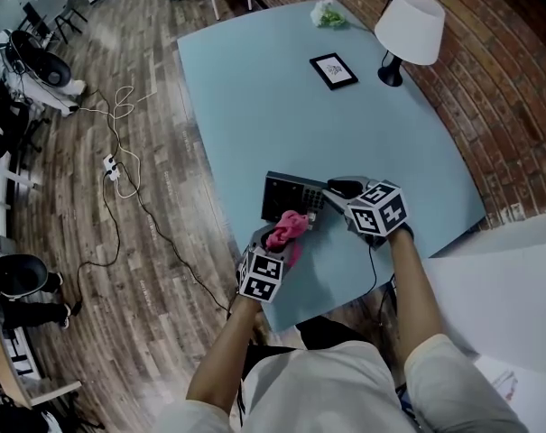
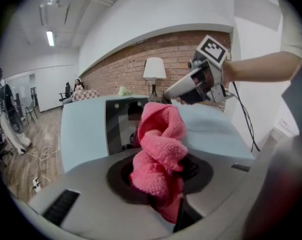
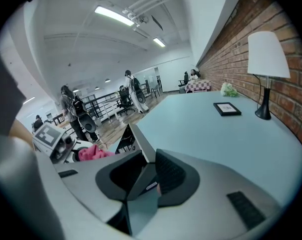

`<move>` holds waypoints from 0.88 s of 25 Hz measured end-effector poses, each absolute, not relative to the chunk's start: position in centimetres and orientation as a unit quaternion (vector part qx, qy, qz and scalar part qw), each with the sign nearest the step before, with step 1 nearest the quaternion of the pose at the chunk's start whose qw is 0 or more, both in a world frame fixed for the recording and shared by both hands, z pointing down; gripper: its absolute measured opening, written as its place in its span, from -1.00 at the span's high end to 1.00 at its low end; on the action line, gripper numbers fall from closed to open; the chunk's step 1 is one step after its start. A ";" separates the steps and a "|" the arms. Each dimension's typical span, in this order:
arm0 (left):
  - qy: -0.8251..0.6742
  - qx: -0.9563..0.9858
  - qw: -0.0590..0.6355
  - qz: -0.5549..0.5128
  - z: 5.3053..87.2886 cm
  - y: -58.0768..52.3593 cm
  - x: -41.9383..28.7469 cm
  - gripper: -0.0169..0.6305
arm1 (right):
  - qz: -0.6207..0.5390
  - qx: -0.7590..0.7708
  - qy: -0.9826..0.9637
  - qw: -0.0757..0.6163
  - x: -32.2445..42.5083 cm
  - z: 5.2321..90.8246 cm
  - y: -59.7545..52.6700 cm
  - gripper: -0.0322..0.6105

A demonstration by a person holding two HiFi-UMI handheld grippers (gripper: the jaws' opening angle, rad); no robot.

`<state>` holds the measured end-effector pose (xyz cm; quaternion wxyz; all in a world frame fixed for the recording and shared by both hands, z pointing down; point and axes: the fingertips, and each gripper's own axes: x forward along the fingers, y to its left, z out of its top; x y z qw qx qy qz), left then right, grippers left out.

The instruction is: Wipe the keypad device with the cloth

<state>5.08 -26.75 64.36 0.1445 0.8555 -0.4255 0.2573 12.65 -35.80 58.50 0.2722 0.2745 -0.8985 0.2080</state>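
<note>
Your left gripper (image 2: 159,180) was clamped on a bunched pink cloth (image 2: 160,141), which stuck out forward from between its jaws. The free end of the cloth rested against the near side of the keypad device (image 1: 287,193). Your right gripper (image 3: 147,178) was closed on the right-hand edge of that same device, with the thin grey edge of the casing running in between its two dark pads. From the left gripper view the device stood tipped up, with its dark face turned toward you.

The device sat near the front edge of a pale blue worktop (image 1: 254,106), between your two grippers, which were close together.

Farther back on the worktop, well apart from the device, lay a small black picture frame (image 1: 333,70). Just beside it on the right stood a table lamp (image 1: 409,27) with a white shade and a dark base, close to a red brick wall (image 1: 489,70). A wooden floor (image 1: 146,152) lay to the left of the worktop.
</note>
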 end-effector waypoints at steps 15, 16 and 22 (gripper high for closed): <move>-0.477 0.867 0.096 0.108 52.8 -36.3 8.9 0.52 | 0.187 0.274 -0.902 0.276 12.7 58.4 -35.6 0.57; -0.477 0.866 0.102 0.106 53.1 -36.7 9.1 0.52 | 0.188 0.273 -0.903 0.275 12.8 58.5 -35.7 0.57; -0.496 0.849 0.136 0.116 56.4 -37.1 8.8 0.52 | 0.193 0.270 -0.905 0.267 12.8 58.5 -35.6 0.57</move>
